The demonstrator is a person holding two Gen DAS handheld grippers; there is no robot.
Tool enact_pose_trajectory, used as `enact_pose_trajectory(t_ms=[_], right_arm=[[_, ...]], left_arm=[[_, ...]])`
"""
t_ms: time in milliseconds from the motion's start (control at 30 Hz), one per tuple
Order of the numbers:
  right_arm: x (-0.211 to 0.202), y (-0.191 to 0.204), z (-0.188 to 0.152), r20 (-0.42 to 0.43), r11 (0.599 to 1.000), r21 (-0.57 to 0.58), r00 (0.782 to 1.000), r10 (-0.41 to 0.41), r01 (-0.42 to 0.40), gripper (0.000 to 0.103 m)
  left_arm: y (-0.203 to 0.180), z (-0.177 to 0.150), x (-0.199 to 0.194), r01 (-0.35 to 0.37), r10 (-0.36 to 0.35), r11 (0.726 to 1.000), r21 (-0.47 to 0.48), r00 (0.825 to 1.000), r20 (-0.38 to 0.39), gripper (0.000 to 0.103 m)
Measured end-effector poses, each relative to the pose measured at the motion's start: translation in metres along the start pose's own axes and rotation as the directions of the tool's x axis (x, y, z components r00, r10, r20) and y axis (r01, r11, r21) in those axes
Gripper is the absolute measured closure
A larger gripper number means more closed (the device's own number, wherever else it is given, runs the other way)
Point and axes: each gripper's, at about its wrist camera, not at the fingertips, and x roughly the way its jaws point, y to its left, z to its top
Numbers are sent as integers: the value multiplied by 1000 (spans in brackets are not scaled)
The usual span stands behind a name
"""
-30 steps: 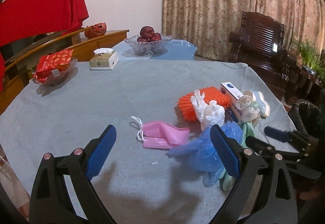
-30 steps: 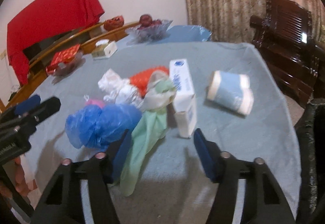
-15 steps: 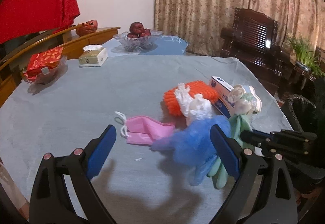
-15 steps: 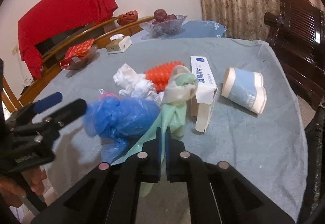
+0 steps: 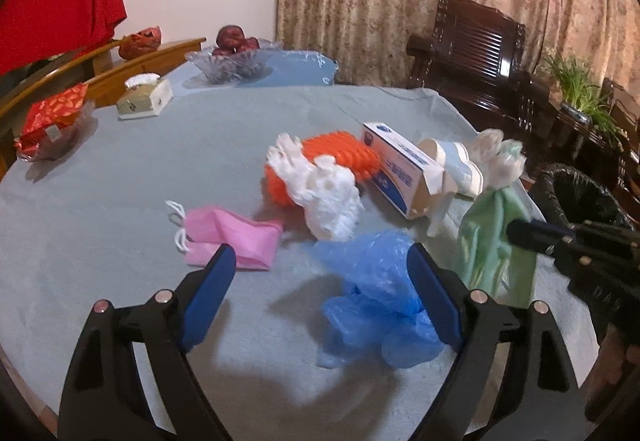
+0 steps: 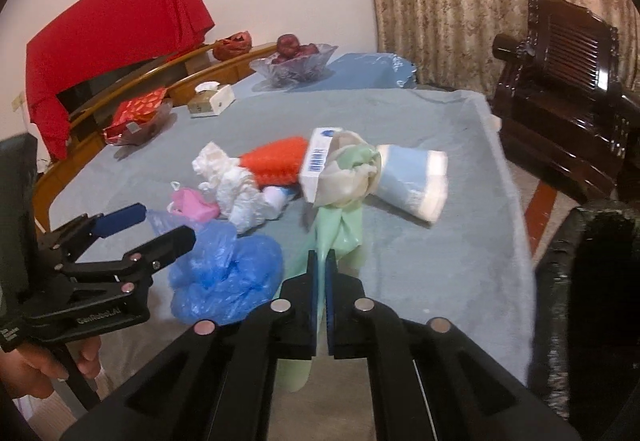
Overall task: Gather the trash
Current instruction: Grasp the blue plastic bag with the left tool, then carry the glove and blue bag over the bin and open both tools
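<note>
The black-lined bin (image 6: 592, 281) waits off the table (image 6: 420, 265) edge at about three o'clock, so the green bag (image 6: 340, 229), lifted clear of the cloth and pinched in the right gripper (image 6: 320, 273)'s clenched jaws, should swing there high enough to clear the rim. The left gripper (image 5: 320, 297) hangs released over the blue bag (image 5: 376, 305); the carton (image 5: 400, 169) and pink mask (image 5: 232, 237) lie beyond.

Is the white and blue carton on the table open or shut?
Open. The carton lies on its side; its near end flap is folded out in the left wrist view.
</note>
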Motion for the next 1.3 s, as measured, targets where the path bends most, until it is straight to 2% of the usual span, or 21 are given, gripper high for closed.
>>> enact_pose_trajectory(t_ms=[300, 367, 400, 433, 533, 767, 1033, 1300], right_arm=[[-9, -24, -6, -15, 999, 42, 1000, -25, 26, 100], [-10, -27, -7, -15, 998, 49, 1000, -26, 27, 100], [-10, -28, -7, -14, 998, 52, 1000, -27, 28, 100], [-11, -28, -7, -13, 998, 54, 1000, -27, 27, 100], [-12, -28, -6, -6, 998, 56, 1000, -24, 25, 100], [-21, -26, -1, 19, 999, 50, 1000, -23, 22, 100], [-41, -25, 6, 56, 999, 45, 998, -28, 25, 100], [-72, -34, 11, 107, 998, 54, 993, -45, 39, 100]], left_arm=[[-21, -14, 14, 47, -46, 999, 7, 997, -64, 20], [-25, -17, 20, 70, -69, 998, 6, 993, -92, 41], [-27, -17, 22, 81, -80, 997, 3, 991, -106, 57], [-28, -18, 25, 97, -96, 995, -3, 989, -116, 66], [-32, -17, 22, 107, -106, 994, 0, 989, -104, 73], [-40, 3, -1, 112, -112, 994, 13, 993, -26, 76], [-58, 24, -22, 96, -97, 995, 38, 995, 25, 76], [-79, 39, -41, 118, -122, 991, 57, 989, 79, 76]])
